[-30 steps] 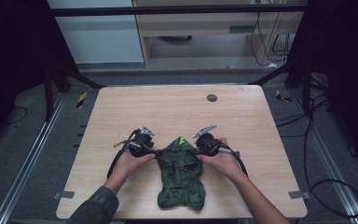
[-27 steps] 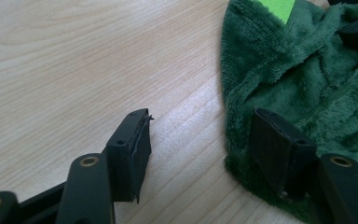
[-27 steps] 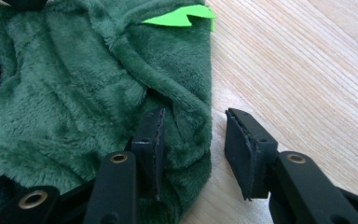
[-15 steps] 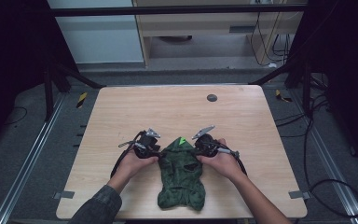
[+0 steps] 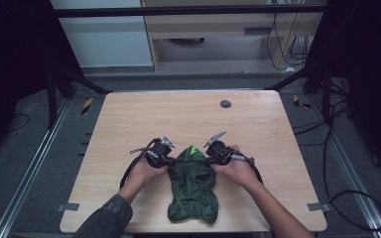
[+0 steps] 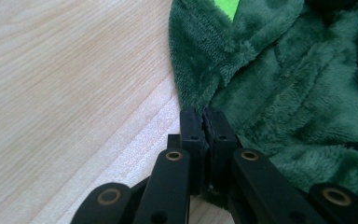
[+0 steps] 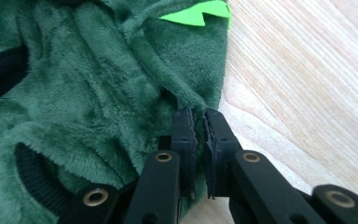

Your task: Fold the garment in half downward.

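Pale wood-grain table, square top, standing on a dark floor with cables trailing at the right. Small dark round disc near the table's far edge, well apart from the work.

Dark green plush garment lies flat at the near middle of the table, between the two hands; fleecy pile, crumpled into folds, black ribbed trim at its openings. Bright green jagged patch at its far end, also seen in the right gripper view.

Person's forearms come in from the near edge, left one in a dark sleeve.

Left gripper at the garment's far left corner. In the left gripper view its jaws have just been closing; they now stand pressed together on a thin edge of the green plush, pinched between the pads right at the cloth's border with the bare tabletop.

Right gripper at the far right corner, mirror placement. Its jaws have also just been closing. Right gripper view: ridged pads nearly meeting, nipping the fabric edge where it meets the wood.
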A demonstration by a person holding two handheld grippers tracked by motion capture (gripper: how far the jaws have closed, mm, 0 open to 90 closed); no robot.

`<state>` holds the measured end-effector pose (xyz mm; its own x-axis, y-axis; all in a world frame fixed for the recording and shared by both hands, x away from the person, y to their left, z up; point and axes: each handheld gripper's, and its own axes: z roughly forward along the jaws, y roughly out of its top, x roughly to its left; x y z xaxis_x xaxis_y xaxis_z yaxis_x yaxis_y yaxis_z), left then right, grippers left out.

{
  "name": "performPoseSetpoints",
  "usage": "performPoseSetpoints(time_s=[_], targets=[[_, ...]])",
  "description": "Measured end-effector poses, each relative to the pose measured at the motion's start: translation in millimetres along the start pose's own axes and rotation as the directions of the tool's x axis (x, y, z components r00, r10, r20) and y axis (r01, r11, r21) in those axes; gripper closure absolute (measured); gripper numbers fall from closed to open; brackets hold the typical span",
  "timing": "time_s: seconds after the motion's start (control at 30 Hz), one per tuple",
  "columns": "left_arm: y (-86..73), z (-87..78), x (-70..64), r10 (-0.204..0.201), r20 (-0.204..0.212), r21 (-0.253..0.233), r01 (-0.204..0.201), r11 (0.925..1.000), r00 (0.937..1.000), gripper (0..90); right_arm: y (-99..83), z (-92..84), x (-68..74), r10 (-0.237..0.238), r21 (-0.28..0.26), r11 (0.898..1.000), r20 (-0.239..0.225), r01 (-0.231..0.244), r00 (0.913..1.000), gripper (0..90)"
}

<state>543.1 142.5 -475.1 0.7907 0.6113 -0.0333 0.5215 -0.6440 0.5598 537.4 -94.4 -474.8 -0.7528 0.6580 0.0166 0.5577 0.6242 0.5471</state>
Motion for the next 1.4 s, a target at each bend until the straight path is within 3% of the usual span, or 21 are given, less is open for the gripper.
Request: performPoseSetpoints(time_s=[0.43, 0.8, 1.4], targets=[[12.0, -15.1, 0.7, 0.042, -0.006, 0.001, -0.042, 0.9991, 0.9991, 87.8, 9.4, -17.7, 2.0, -0.047, 0.01, 0.999, -0.002, 0.047, 0.9989, 84.0], [27.5, -30.2, 1.1, 0.067, -0.024, -0.019, -0.067, 0.9975, 0.9975, 88.0, 21.1, -38.4, 2.5, -0.074, -0.021, 0.997, -0.003, 0.074, 0.9973, 84.0], [46.7, -56.7, 3.9, 0.094, -0.066, -0.054, -0.097, 0.9938, 0.9934, 88.1, 43.6, -59.9, -3.4, -0.124, -0.041, 0.991, 0.032, 0.125, 0.9917, 84.7]])
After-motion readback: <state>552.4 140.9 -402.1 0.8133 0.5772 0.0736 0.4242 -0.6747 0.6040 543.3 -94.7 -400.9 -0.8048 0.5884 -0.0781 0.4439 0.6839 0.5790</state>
